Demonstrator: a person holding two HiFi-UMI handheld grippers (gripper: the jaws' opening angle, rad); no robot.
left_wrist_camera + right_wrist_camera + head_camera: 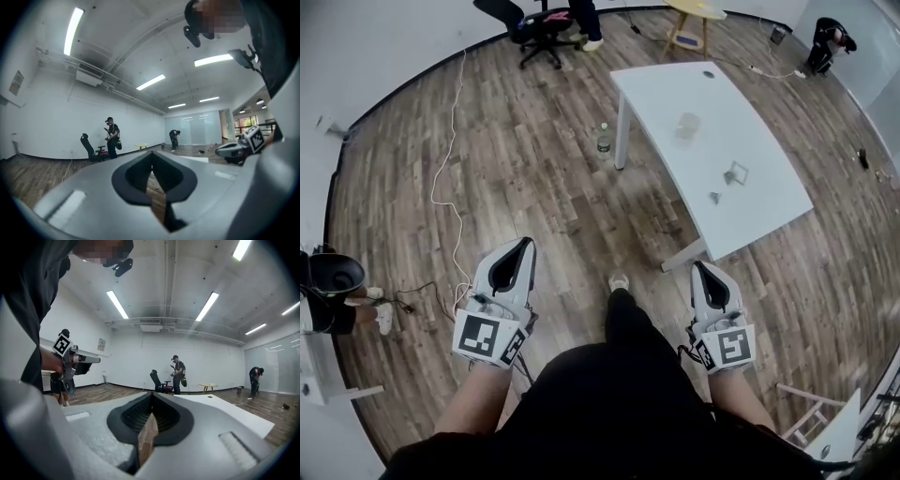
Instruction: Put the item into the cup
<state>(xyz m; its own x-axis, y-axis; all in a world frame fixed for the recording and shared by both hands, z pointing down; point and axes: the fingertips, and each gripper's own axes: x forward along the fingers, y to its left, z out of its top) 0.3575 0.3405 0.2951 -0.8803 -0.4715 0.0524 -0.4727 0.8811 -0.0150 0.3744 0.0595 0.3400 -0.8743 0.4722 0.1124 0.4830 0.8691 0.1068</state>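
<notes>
Both grippers are held level, well short of the table [769, 202]. The left gripper [525, 246] & right gripper [700, 268] each have jaws closed together w/ nothing between them. The cup [688, 125] stands upright mid-table, w/ a small item [736, 173] & a smaller piece [714, 197] lying apart from it toward the near end; which one is meant can't be told. The approach should prob. be finished first, w/ jaws opened before the item is reached & the pick made low, so the cup isn't knocked.
</notes>
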